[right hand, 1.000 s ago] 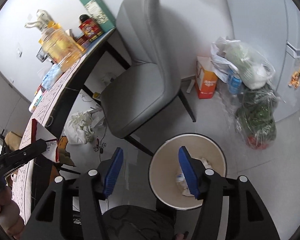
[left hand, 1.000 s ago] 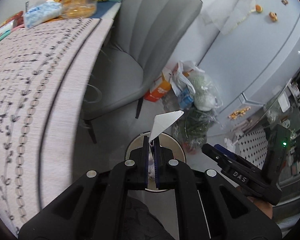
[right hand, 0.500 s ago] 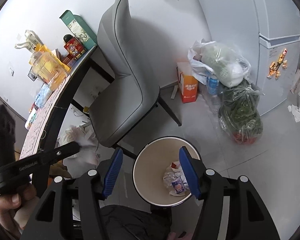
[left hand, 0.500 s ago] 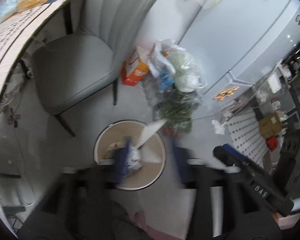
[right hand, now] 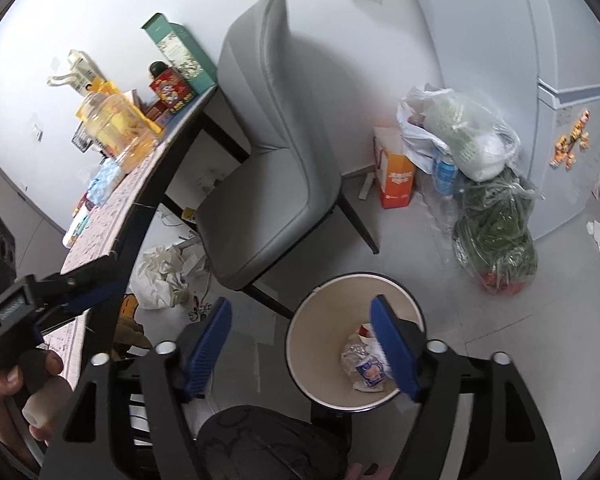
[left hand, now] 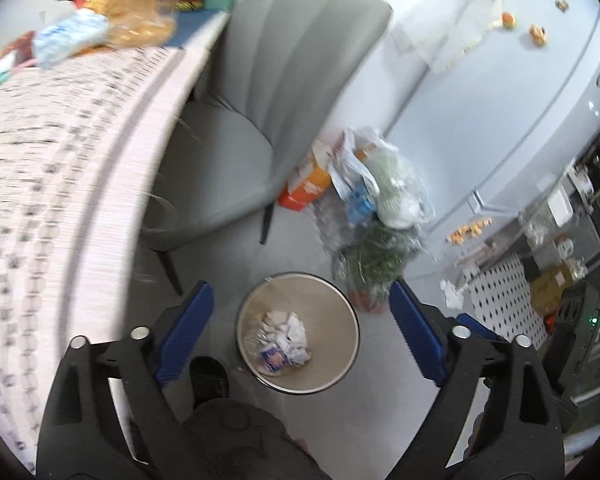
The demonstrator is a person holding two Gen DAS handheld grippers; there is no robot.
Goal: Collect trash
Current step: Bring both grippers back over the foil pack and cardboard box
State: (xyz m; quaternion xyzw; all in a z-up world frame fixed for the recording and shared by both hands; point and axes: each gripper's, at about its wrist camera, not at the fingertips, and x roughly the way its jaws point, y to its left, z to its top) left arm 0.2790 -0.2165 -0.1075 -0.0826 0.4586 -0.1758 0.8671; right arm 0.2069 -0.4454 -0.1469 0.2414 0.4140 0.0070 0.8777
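Trash (left hand: 281, 340) lies crumpled in the bin (left hand: 342, 364) on the floor below you. Your left gripper (left hand: 300, 330) and right gripper (right hand: 300, 350) are both spreading their fingers, nothing between them; lift clear before returning to the desk (left hand: 52, 168). Only the right view shows crumpled paper (right hand: 160, 276) under the desk, beyond the bin.

A home kitchen: fridge (right hand: 540, 80) (magnets on it), dining table (left hand: 60, 160).
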